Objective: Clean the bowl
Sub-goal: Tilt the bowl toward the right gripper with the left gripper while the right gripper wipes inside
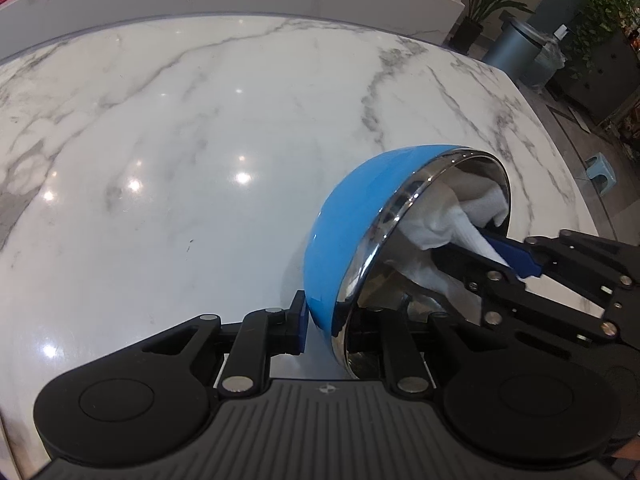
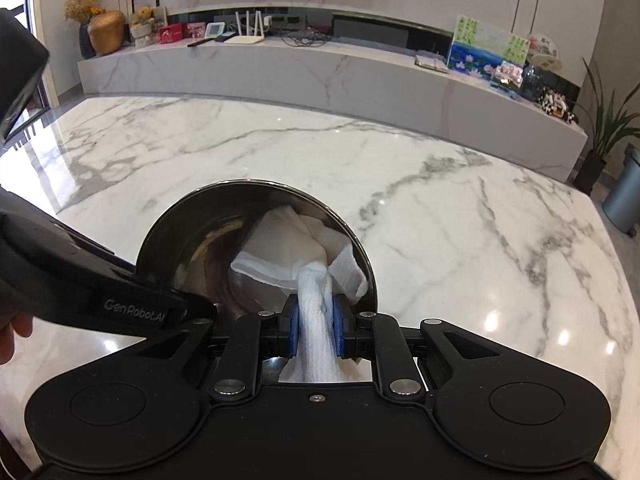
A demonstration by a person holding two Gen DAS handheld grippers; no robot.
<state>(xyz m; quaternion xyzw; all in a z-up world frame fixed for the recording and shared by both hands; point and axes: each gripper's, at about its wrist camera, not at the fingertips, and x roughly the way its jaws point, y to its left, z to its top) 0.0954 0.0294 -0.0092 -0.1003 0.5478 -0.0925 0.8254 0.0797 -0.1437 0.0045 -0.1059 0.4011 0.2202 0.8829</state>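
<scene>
The left gripper (image 1: 326,326) pinches the bowl (image 1: 352,216) rim; the right gripper (image 2: 316,330), squeezing the paper towel (image 2: 296,244), should rub all around inside.

Matte black left gripper (image 1: 326,322) and right gripper (image 2: 316,330), each with linkage arms on silver pivot screws. Blue pads (image 2: 294,330) on the fingertips. Ribbed top plate; "GenRobot.AI" lettering on the housing.

My left tongs (image 1: 324,320) sit at the lower centre of the left view, clamped on the bowl (image 1: 344,208) rim, one pad outside, the other inside. My right tongs (image 2: 316,328), low in the right view's centre, are pinched tight on the cloth (image 2: 316,344). A fingertip (image 2: 18,326) shows at that view's left edge.
</scene>
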